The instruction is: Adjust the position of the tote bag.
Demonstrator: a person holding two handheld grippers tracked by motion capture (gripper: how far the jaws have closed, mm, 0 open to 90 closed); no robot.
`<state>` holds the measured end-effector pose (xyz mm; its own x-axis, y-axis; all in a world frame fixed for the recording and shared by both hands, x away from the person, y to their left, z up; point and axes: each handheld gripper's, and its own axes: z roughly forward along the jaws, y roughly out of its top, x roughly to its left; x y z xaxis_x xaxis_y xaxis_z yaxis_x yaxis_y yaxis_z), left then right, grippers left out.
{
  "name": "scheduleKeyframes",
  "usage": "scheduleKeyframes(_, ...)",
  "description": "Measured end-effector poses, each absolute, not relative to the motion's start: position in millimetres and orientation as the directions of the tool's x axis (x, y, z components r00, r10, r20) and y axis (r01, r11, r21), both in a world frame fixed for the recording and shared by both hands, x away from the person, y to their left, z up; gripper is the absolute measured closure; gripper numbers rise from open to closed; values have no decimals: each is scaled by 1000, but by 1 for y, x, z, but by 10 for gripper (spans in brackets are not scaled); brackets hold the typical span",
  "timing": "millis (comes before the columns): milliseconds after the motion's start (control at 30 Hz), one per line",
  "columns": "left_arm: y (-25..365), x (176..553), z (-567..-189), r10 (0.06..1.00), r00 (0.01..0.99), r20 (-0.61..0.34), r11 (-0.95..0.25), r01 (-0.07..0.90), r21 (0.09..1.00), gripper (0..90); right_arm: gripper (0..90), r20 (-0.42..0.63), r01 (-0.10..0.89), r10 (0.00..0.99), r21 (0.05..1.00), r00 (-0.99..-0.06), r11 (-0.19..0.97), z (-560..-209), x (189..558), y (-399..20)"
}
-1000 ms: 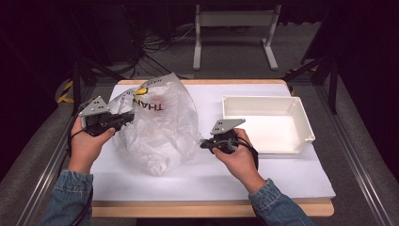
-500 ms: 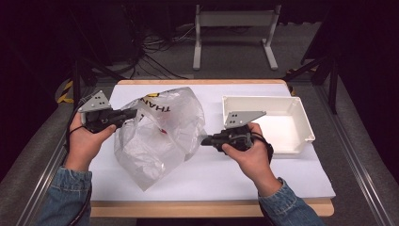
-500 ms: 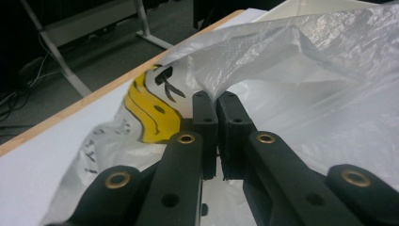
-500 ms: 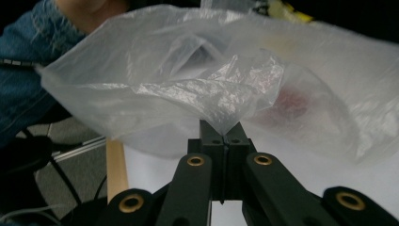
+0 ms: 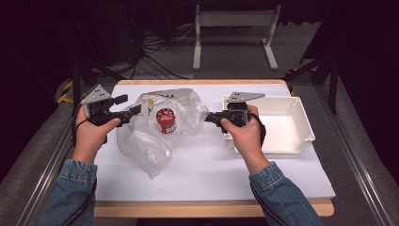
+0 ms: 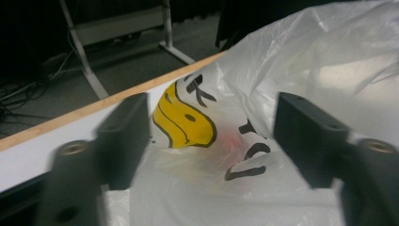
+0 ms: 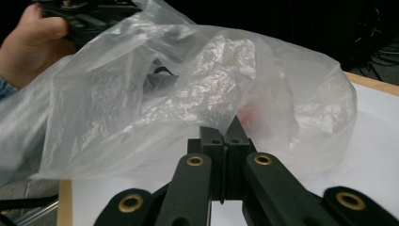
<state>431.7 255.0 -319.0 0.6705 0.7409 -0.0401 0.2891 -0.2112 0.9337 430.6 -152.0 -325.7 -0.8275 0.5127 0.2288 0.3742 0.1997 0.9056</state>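
Between the two grippers, on the white sheet [image 5: 211,165] covering the table, lies one clear plastic bag [image 5: 155,132] with one red can [image 5: 165,120] standing upright inside it. Black letters run across the bag beside a yellow smiley face [image 6: 186,117]; in the left gripper view only fragments of the letters show, too folded to read. The can's label carries white markings too small to make out.

At the bag's left edge, the left gripper [image 5: 133,113] has just been opening: its jaws stand apart, with the printed film ahead of them and between them, not pinched. At the bag's right edge, the right gripper [image 7: 226,141] has its jaws pressed together on a fold of the film, holding that side up off the sheet. The can sits nearer the left gripper.

One white plastic tray [image 5: 301,122] rests to the right, just behind the right hand [image 5: 244,134].
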Motion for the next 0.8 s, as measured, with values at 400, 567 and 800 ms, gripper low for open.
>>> scheduleKeyframes(400,275,355,-332,724,689,4,-207,212,955,83,900,237,377,526,909,-817,176,-327,434,-152)
scheduleKeyframes(567,270,335,-351,701,713,11,-246,227,942,82,900,243,382,524,908,-817,174,-327,436,-151)
scheduleKeyframes(800,268,316,-361,671,741,-3,-246,226,943,70,900,257,392,526,906,-811,162,-328,439,-151)
